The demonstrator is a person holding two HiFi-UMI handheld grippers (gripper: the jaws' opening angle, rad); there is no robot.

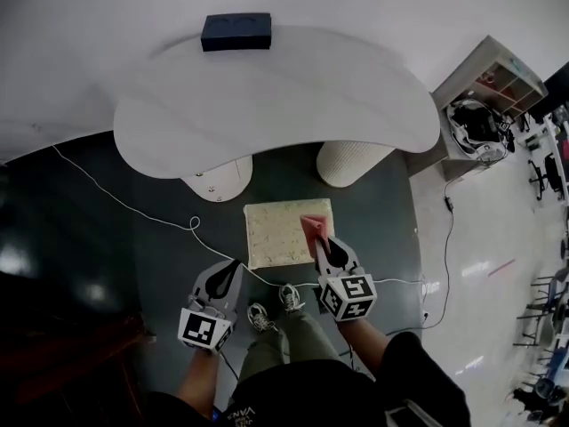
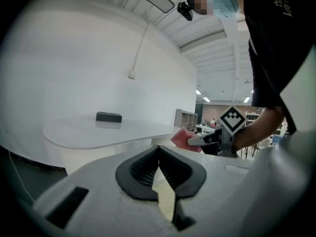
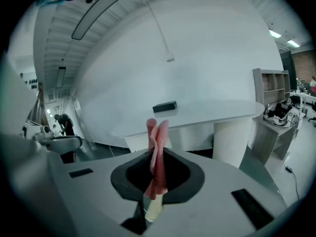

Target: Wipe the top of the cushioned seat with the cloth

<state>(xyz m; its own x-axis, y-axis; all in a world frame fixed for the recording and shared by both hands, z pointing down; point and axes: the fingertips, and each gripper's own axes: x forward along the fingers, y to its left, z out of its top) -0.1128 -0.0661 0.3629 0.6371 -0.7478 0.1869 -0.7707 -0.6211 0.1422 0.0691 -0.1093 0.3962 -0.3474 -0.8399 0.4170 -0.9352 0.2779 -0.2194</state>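
Looking down, head view: our right tool (image 1: 327,243) grips the pink cloth (image 1: 312,228) over the right near corner of the cushioned seat (image 1: 276,234); we judge most of the top left to wipe.
Left gripper view: left tool (image 2: 158,151) clenched, empty, beside the seat.
Right gripper view: cloth pinched upright; seat nearly hidden; contact unclear.

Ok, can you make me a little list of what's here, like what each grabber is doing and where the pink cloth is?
seat: cream square cushioned seat on the dark floor, in front of the white table
cloth: pink cloth, over the seat's right side; contact with the seat unclear
right gripper: shut on the cloth
left gripper: shut, holding nothing, near the seat's left corner
on the table: dark box
on the floor: white cable
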